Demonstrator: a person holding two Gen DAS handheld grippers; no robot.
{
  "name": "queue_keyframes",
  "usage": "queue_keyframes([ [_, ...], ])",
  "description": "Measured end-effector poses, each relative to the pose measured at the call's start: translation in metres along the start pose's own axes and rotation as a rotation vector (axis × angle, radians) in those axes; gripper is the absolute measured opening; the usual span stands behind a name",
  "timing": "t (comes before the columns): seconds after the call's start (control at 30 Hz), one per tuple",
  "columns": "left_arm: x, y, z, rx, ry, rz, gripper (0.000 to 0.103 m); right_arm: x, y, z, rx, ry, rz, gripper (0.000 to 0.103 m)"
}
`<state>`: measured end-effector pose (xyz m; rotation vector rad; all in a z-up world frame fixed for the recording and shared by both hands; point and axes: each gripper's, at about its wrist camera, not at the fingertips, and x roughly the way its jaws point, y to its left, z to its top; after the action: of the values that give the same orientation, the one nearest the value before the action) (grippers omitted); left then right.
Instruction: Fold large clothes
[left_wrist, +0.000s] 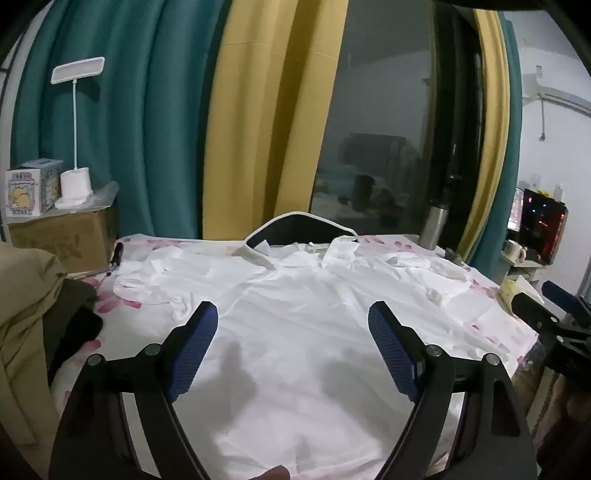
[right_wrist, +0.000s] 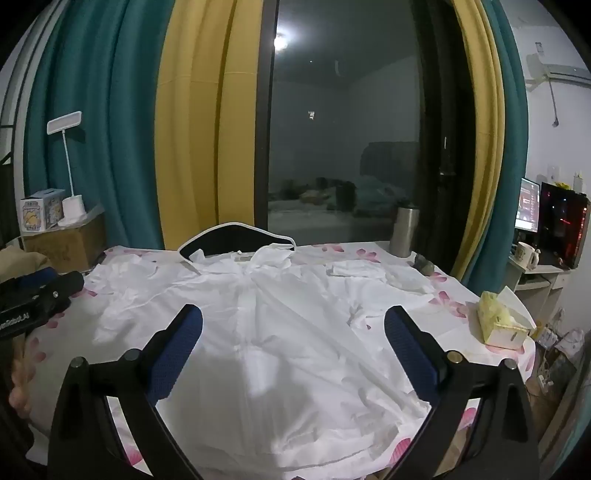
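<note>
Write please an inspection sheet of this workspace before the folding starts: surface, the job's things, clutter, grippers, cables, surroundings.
Surface: table under a white cloth with pink flowers.
Job's things: white shirt spread flat, wrinkled, collar at the far edge, nothing folded yet.
Clutter: steel bottle and small dark object at the far right corner; tissue box at the right edge; pile of clothes on the left.
Grippers: left gripper and right gripper both open above the shirt, holding nothing.
Cables: nothing seen on the table.
Surroundings: teal and yellow curtains, dark window, desk lamp on a cardboard box, lit computer on the right.
</note>
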<state>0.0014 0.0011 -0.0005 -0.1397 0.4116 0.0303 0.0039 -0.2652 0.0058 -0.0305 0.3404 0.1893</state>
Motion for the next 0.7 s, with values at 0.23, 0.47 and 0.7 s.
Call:
queue_keyframes([
  [0.23, 0.002, -0.012, -0.001, 0.015, 0.02, 0.006, 0.086, 0.001, 0.0, -0.001, -0.004, 0.015, -0.001, 0.098],
  [0.47, -0.005, -0.008, -0.002, 0.028, -0.012, 0.001, 0.086, 0.004, -0.002, 0.0, -0.011, 0.026, -0.002, 0.098],
  [0.7, -0.007, -0.007, -0.005, 0.035, -0.022, -0.006, 0.086, 0.004, 0.007, -0.001, -0.018, 0.027, -0.003, 0.098],
])
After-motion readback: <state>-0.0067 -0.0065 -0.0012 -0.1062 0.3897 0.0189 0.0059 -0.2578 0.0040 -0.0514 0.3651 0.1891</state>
